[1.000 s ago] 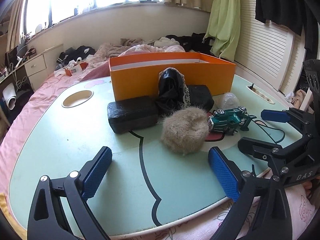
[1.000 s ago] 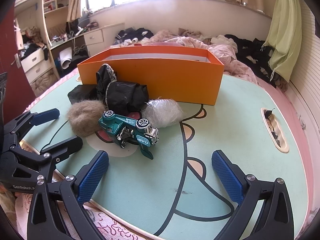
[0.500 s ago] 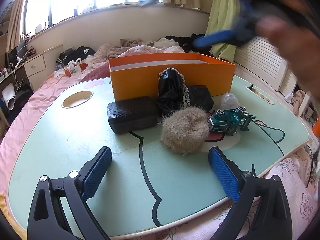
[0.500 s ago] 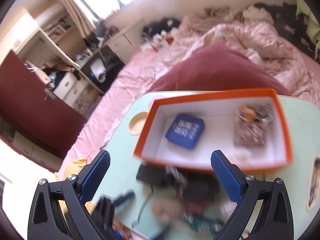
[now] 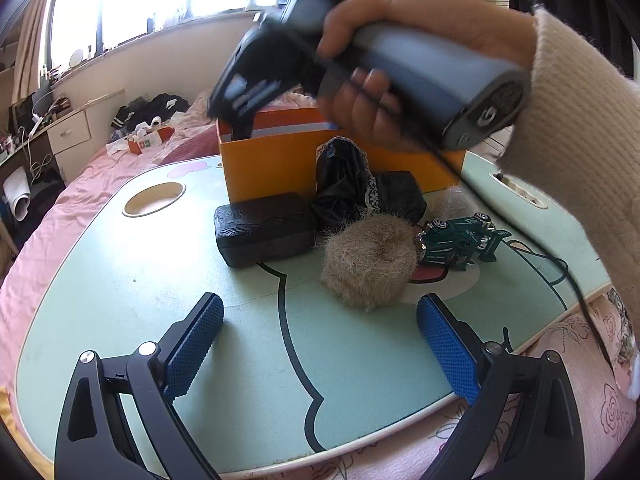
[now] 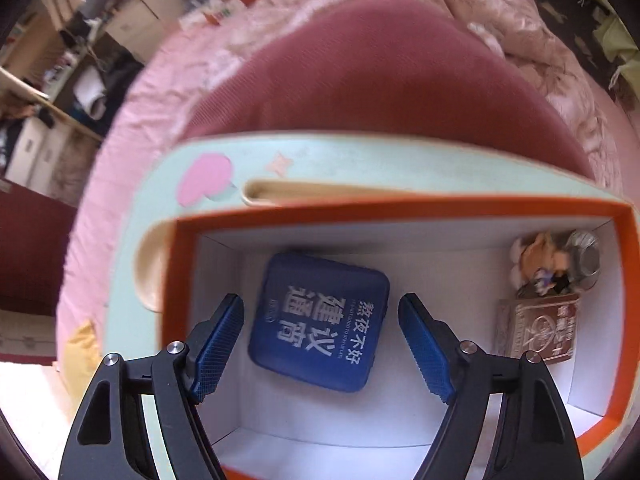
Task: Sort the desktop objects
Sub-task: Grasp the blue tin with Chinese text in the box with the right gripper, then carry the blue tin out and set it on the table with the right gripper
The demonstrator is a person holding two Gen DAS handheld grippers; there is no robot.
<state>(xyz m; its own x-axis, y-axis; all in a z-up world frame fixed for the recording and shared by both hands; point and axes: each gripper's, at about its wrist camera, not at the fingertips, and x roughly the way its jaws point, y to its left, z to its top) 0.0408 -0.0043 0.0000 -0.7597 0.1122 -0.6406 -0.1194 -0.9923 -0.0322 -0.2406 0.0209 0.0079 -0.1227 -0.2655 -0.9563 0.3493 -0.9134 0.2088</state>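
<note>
From my left claw (image 5: 318,346) I see its blue ribbed pads spread wide and released, hovering low over the near edge of the pale green cartoon-printed table (image 5: 120,280) with nothing between them; going left to right across that table, a round cream cup recess (image 5: 154,199) sits at the far left, then a black textured rectangular case (image 5: 264,230) lies flat in front of the orange cardboard box (image 5: 272,168), just beside it a crumpled black plastic bag with lace trim (image 5: 344,188) leans against the box wall, a beige fuzzy round puff (image 5: 370,266) sits nearest my left claw, and a green toy racing car (image 5: 460,238) rests on its right, touching the puff's fur. Above all this my right hand (image 5: 392,80) in a cream knitted sleeve grips the grey handle of the other tool, blurred, reaching over the box. From my right claw (image 6: 320,346), pointed down into the white interior of the orange box (image 6: 400,206), the pads are likewise parted and released, straddling without touching a dark blue square pouch with white Chinese lettering (image 6: 320,320) that lies flat on the box floor; further right a brown patterned flat packet (image 6: 536,326) lies against the right wall, and a small jumble of trinkets with a clear round piece (image 6: 560,260) fills the far right corner
</note>
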